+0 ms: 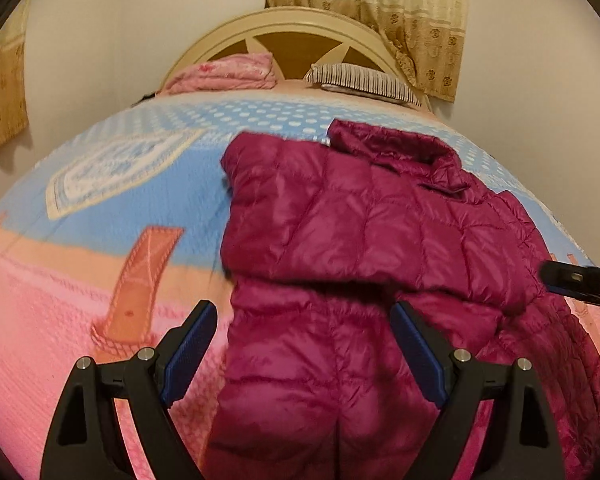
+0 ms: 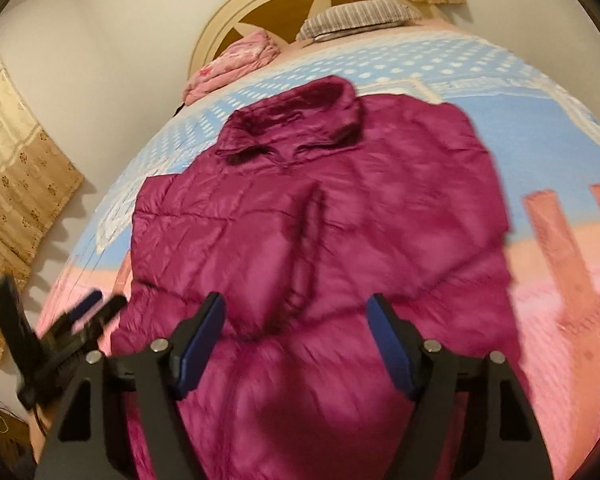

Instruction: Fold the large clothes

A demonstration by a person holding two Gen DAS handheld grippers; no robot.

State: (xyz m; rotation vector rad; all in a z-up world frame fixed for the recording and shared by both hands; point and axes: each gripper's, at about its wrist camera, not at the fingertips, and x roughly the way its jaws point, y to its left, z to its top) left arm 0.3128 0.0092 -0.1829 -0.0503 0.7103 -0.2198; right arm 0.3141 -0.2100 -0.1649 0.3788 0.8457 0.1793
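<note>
Far left, against the wall: tan patterned curtain (image 2: 16, 184). Next along, the bed's blanket (image 1: 100, 216), blue with white dots toward the head, pink toward the foot, crossed by orange post shapes. Above it, a cream arched headboard (image 1: 292, 24), a folded pink quilt (image 1: 228, 72) at its left and a striped pillow (image 1: 360, 80) at its right.

Left gripper (image 1: 304, 344): blue-padded fingers spread wide apart, nothing between them, poised over the lower left part of the magenta puffer jacket (image 1: 360, 240).

Jacket spread on the blanket, collar toward the headboard, hem toward the cameras, one sleeve folded across the body in the left wrist view.

Right gripper (image 2: 296, 340): fingers likewise parted and unloaded, poised over the jacket's lower middle. Contact with the fabric not discernible for either gripper.
</note>
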